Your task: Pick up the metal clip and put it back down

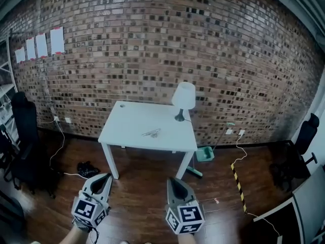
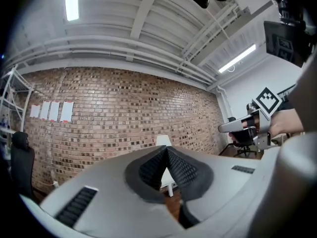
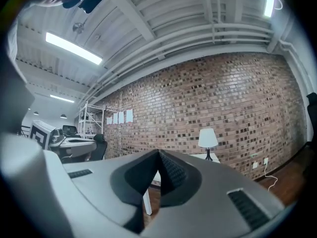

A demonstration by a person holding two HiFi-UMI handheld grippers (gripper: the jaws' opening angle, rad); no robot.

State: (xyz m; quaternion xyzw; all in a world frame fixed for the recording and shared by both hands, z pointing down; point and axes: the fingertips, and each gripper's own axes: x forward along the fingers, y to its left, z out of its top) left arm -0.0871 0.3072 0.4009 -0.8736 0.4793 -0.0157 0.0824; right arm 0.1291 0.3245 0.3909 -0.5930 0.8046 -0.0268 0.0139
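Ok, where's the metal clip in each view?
Head view: metal clip on the white table, mid-frame, below-left of the lamp.
Left gripper view: not visible; lamp peeks above the jaw tips.
Right gripper view: not visible; lamp right of centre.
Shared landmark: the lamp.

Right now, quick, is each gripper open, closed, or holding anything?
Left gripper: closed, holding nothing.
Right gripper: closed, holding nothing.

Open wooden floor fills the centre of the frame up to the white table. On it, a lamp stands right of and behind the metal clip; the clip's front and left sides lie clear.
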